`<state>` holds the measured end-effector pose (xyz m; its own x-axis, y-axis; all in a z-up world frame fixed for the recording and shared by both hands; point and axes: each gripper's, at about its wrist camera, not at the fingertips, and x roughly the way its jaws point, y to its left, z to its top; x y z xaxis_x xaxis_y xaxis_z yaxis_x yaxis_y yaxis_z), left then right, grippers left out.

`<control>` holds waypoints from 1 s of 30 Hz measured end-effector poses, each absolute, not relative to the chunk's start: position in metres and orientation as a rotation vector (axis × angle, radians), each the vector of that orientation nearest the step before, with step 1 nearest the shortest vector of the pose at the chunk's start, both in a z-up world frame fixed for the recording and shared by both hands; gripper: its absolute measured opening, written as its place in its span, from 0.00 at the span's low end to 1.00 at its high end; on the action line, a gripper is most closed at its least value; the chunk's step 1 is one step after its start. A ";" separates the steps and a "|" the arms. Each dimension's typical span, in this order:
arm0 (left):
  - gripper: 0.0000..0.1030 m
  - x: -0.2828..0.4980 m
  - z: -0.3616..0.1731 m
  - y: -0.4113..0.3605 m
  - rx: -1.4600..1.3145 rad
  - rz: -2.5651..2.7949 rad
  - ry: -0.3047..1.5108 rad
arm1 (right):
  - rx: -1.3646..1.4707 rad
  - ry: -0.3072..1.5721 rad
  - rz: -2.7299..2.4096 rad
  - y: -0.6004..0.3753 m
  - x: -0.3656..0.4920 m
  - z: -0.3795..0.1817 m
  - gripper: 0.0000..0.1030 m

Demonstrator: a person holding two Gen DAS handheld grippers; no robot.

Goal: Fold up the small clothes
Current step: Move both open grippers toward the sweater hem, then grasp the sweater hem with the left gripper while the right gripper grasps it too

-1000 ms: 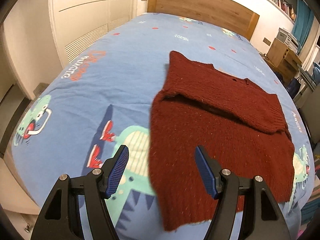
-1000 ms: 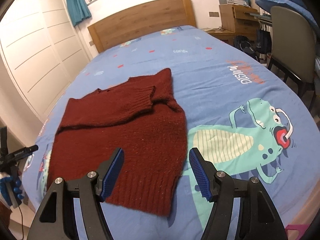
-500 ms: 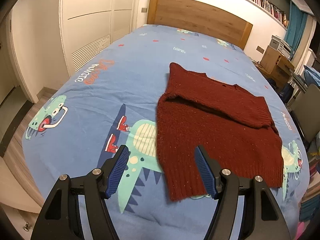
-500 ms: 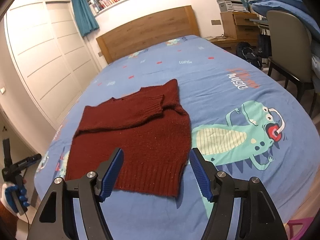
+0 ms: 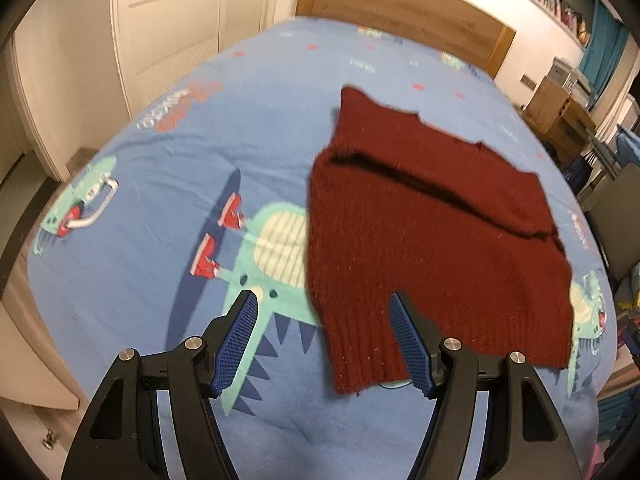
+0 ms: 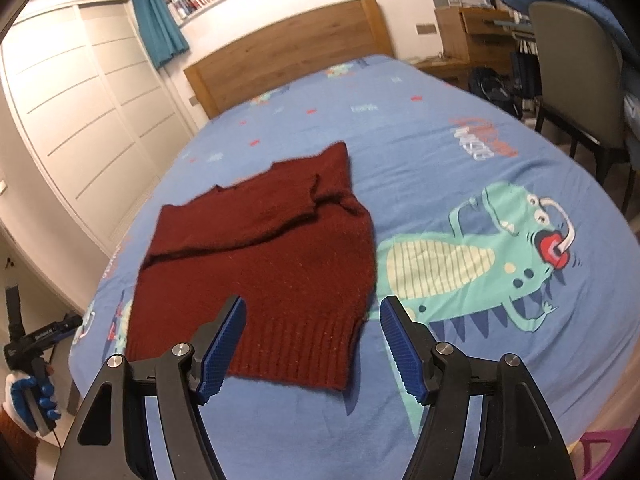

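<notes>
maroon knit sweater [image 5: 420,232] lies flat on the bed [image 5: 192,168], its sleeves folded across the chest and its ribbed hem nearest both tools. no container shows in either view.

the left tool [image 5: 322,340] hangs above the bed with its blue pads spread and nothing between them; the sweater's near left hem corner sits just ahead, between the two fingers as seen in that view, not touched. the right tool [image 6: 312,344] is likewise spread and empty, and the sweater's near right hem corner lies just ahead of it, closer to its left finger.

beyond the sweater, away from both tools, the blue dinosaur-print cover runs bare up to the wooden headboard [image 6: 288,60]. outward of the right tool there is wide bare cover, then a chair [image 6: 576,80] past the bed's edge. outward of the left tool the cover is also bare to the bed's edge, with a white wardrobe [image 5: 168,32] beyond. the bed's near edge lies just under both tools.
</notes>
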<state>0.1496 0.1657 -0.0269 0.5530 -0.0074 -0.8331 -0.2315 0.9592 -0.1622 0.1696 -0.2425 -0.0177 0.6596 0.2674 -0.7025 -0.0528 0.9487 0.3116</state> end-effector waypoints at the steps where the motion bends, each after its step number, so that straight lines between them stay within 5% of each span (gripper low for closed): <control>1: 0.61 0.153 -0.034 0.166 -0.271 0.137 0.996 | 0.281 0.849 0.180 -0.244 0.173 -0.024 0.69; 30: 0.61 0.173 -0.113 0.185 -0.480 0.090 1.172 | 0.360 1.155 0.249 -0.241 0.241 -0.137 0.69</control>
